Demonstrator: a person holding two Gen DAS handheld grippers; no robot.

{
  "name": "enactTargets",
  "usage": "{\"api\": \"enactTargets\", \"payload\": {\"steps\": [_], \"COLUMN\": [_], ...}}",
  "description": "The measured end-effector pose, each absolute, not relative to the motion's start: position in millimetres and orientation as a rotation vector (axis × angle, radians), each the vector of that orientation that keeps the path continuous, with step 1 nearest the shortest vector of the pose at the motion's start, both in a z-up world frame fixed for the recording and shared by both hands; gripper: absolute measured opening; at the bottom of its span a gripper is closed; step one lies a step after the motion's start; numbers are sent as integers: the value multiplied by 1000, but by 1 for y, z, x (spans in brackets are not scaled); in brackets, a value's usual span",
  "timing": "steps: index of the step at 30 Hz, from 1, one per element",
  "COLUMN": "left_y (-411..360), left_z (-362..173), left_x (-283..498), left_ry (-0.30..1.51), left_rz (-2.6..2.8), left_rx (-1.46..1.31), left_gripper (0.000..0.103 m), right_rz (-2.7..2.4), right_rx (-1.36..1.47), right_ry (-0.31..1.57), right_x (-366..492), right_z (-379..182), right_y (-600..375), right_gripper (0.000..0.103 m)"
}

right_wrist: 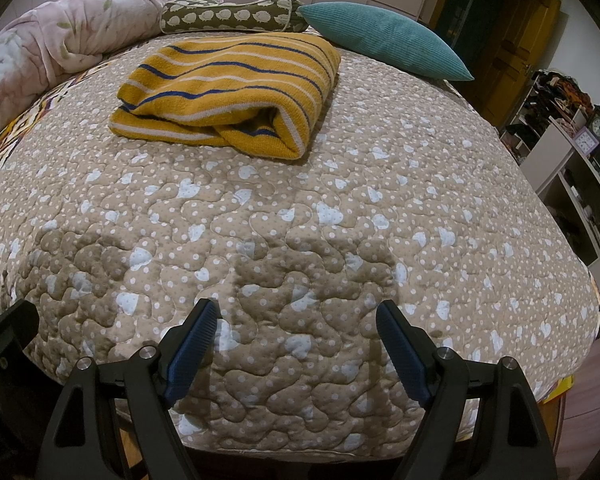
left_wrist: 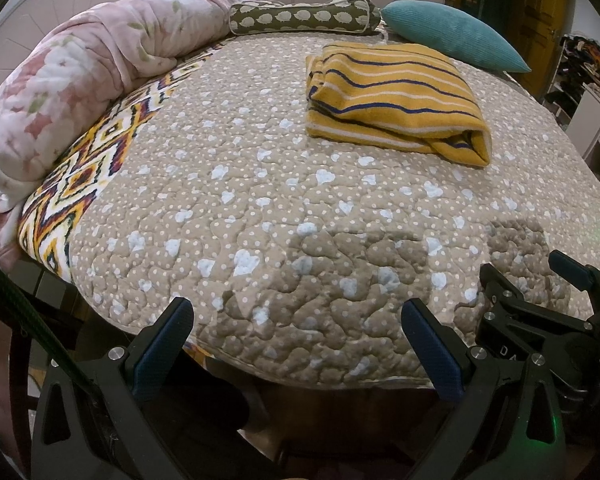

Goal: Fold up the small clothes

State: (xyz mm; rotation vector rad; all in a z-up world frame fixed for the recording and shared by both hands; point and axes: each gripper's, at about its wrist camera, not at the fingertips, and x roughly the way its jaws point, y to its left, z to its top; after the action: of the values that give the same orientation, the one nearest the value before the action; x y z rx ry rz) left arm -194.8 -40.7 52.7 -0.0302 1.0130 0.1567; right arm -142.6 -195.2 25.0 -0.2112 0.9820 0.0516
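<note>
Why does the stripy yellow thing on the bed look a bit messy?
The yellow striped garment is folded, but loosely: its front right corner bulges open instead of lying flat. Nothing else looks odd, and both grippers hang open, away from it.

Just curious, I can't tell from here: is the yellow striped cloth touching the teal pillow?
Apart. The right wrist view shows a strip of quilt between the yellow striped cloth and the teal pillow.

Only the white letters "DA" can be read, on the black body of the right gripper (left_wrist: 540,276).
</note>
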Motion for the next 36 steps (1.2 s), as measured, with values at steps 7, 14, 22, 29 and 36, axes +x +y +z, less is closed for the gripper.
{"api": "enactTargets", "payload": {"steps": [7,14,22,29,36], "left_y": [-41,-46,-47,-49,-48], "left_z": [52,51,61,65,66], "left_x": [-195,-195,-199,-201,-201], "left_ry": [1013,1005,958,939,933], "left_rz": [154,146,100,86,89], "left_rx": [-31,-32,-51,-46,-39], "left_gripper": [103,103,103,103,103], "right_rz": [52,50,45,43,39], "right_rx": [-212,-215,-212,-206,-200], "right_ry": [982,979,971,973,968], "right_x": [-142,-144,-145,-143,-142], "right_z": [25,24,24,25,26], "right_y": [-195,-195,-197,-199,-200], "right_gripper": [87,88,88,88,88]}}
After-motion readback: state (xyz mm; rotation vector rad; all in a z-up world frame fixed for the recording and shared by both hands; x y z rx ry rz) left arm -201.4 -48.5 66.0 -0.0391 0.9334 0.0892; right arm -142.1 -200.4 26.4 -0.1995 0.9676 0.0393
